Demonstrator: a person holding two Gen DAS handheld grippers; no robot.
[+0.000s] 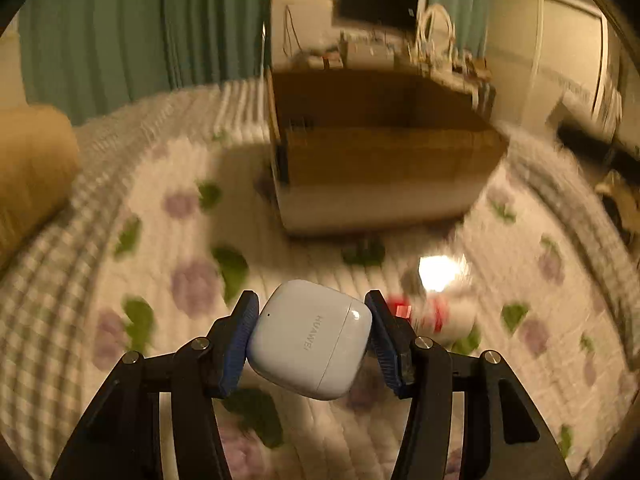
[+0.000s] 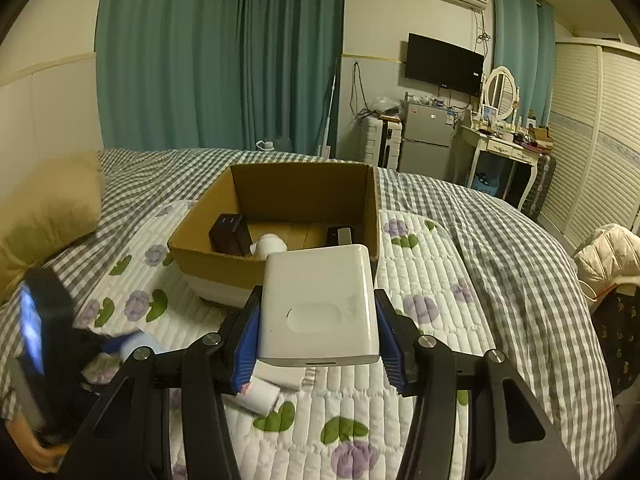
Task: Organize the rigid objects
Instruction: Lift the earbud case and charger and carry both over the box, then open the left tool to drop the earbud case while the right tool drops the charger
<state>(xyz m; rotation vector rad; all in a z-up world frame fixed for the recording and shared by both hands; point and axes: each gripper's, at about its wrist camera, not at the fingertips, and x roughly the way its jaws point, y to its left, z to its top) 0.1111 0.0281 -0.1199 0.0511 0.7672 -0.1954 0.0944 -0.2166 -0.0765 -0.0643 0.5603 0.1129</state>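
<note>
My left gripper (image 1: 310,340) is shut on a white Huawei earbud case (image 1: 310,338), held tilted above the floral quilt, short of the cardboard box (image 1: 384,152). The left wrist view is motion-blurred. My right gripper (image 2: 318,312) is shut on a white rectangular box (image 2: 320,304), held above the quilt just in front of the open cardboard box (image 2: 280,216). Inside that box lie a black adapter (image 2: 230,234), a white round object (image 2: 270,245) and a dark device (image 2: 340,236). The left gripper's body (image 2: 44,332) shows at the left edge.
A white tube with red marks (image 1: 436,312) lies on the quilt right of the left gripper. Small white items (image 2: 264,390) lie under the right gripper. A tan pillow (image 2: 48,208) sits left. A jacket (image 2: 608,256) is at the bed's right edge.
</note>
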